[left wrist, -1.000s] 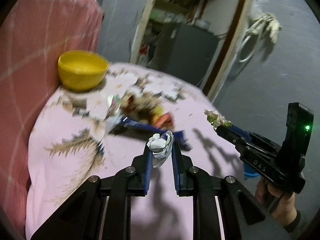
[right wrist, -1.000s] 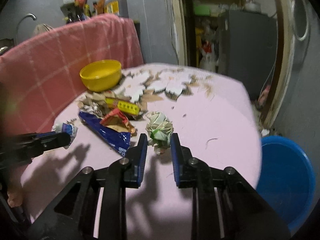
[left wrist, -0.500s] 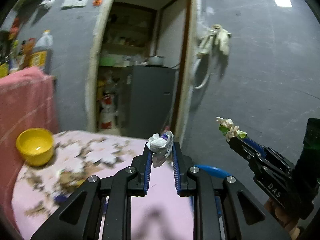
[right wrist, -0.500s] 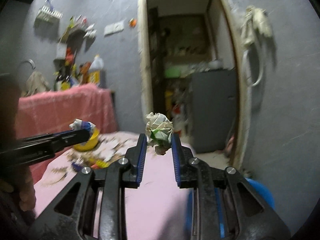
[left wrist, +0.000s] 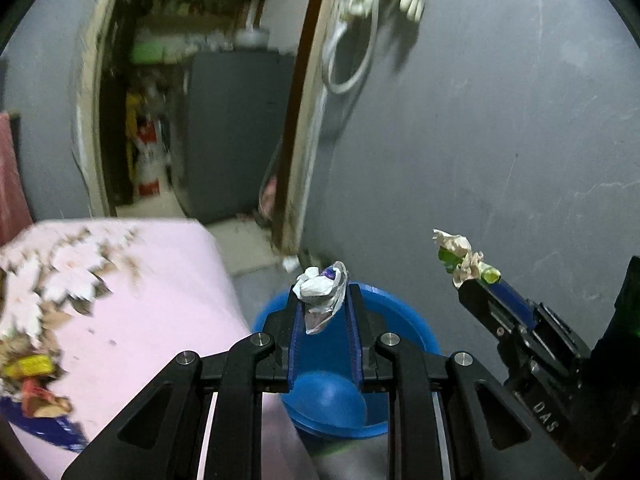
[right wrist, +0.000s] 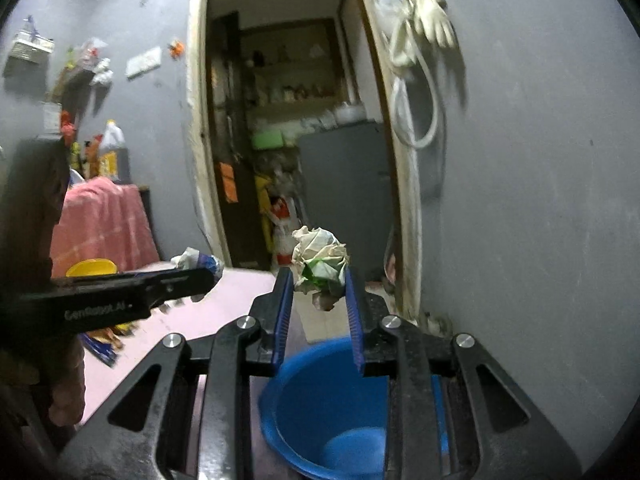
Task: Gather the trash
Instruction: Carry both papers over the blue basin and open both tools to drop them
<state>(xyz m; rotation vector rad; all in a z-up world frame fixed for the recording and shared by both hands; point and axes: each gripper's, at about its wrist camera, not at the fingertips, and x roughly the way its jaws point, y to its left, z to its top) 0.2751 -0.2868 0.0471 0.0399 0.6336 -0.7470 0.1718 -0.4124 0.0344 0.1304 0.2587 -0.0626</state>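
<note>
My left gripper [left wrist: 322,296] is shut on a small crumpled white and purple wrapper [left wrist: 316,286], held over the blue bucket [left wrist: 404,322] on the floor. To its right, my right gripper [left wrist: 474,280] is shut on a crumpled white and green paper ball [left wrist: 456,254] at about the same height. In the right wrist view, the paper ball [right wrist: 320,258] sits pinched between the right gripper's [right wrist: 318,280] blue pads, above the bucket's [right wrist: 304,404] open mouth. The left gripper [right wrist: 204,272] reaches in from the left with its wrapper [right wrist: 192,258].
The pink-clothed table [left wrist: 152,312] lies left of the bucket, with more wrappers [left wrist: 32,376] on it and a yellow bowl [right wrist: 90,268] at its far side. A grey wall stands close on the right. A doorway [right wrist: 288,140] with a grey cabinet [right wrist: 344,176] is ahead.
Both grippers have swung right from above the table's trash pile to above the blue bucket, each still holding its piece of trash. The table has slid to the left of both views.
</note>
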